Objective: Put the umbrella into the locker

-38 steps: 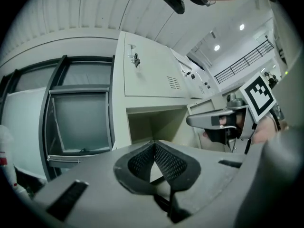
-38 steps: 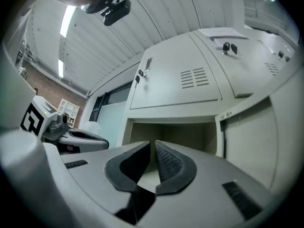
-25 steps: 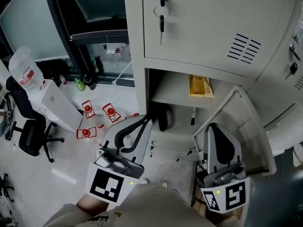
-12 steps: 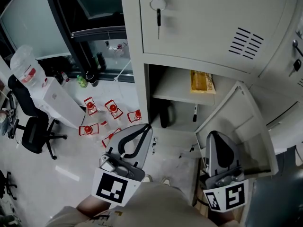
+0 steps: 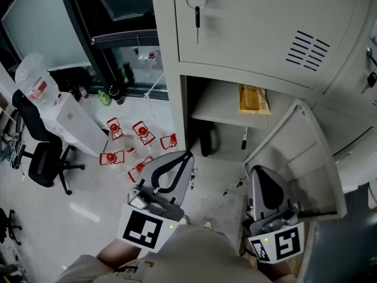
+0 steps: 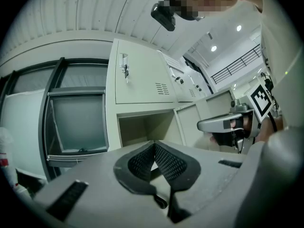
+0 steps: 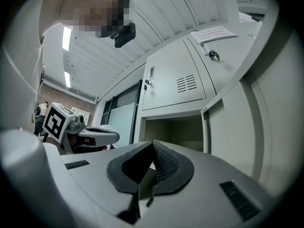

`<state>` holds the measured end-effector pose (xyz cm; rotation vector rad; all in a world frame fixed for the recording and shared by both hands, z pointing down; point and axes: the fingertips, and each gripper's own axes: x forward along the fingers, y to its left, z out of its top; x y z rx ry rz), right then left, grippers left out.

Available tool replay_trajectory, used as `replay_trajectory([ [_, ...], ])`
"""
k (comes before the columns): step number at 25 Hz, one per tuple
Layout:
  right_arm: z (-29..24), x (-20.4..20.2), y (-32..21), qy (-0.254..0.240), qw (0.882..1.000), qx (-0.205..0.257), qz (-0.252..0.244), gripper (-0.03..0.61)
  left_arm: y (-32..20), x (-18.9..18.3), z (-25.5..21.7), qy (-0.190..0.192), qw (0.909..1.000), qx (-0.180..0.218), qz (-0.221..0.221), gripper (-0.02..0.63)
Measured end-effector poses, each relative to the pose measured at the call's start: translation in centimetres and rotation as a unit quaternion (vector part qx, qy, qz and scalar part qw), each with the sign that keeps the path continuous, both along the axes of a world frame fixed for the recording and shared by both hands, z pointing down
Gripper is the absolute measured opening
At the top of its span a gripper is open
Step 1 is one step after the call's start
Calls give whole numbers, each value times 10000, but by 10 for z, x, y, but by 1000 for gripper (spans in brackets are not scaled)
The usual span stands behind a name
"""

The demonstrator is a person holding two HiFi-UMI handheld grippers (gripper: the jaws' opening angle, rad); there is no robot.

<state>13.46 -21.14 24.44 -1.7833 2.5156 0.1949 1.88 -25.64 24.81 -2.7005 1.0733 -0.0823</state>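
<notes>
The open locker compartment [image 5: 224,158] faces me, its door [image 5: 294,152] swung out to the right. A dark folded thing [image 5: 206,141], probably the umbrella, stands inside against the left wall under the shelf. My left gripper [image 5: 187,154] hangs in front of the opening's lower left, shut and empty, its pads meeting at the tip [image 6: 153,143]. My right gripper [image 5: 260,171] is level before the open door, also shut with nothing in it [image 7: 152,142]. Neither gripper touches the dark thing. Each gripper view shows the other gripper alongside.
A yellow packet [image 5: 253,99] lies on the locker shelf and a marker [image 5: 244,137] hangs below it. Keys [image 5: 197,7] dangle from the upper door. Red-topped items [image 5: 141,132] lie on the floor at left, beyond them a black office chair [image 5: 41,164] and a water jug [image 5: 32,81].
Both grippers have sunk a little in front of the open locker. Their jaws stay shut and empty, and the dark thing inside has not moved.
</notes>
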Motion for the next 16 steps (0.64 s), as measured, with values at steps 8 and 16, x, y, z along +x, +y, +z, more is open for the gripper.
replay_trajectory([
  [8,0,-2,-1,-49,9999,18,-128,6,2,3,3,-111,9999,58,-27,8],
  [16,1,-3,-2,-44,9998,9,-198,6,1,8,5,-172,9998,106,-4,8],
])
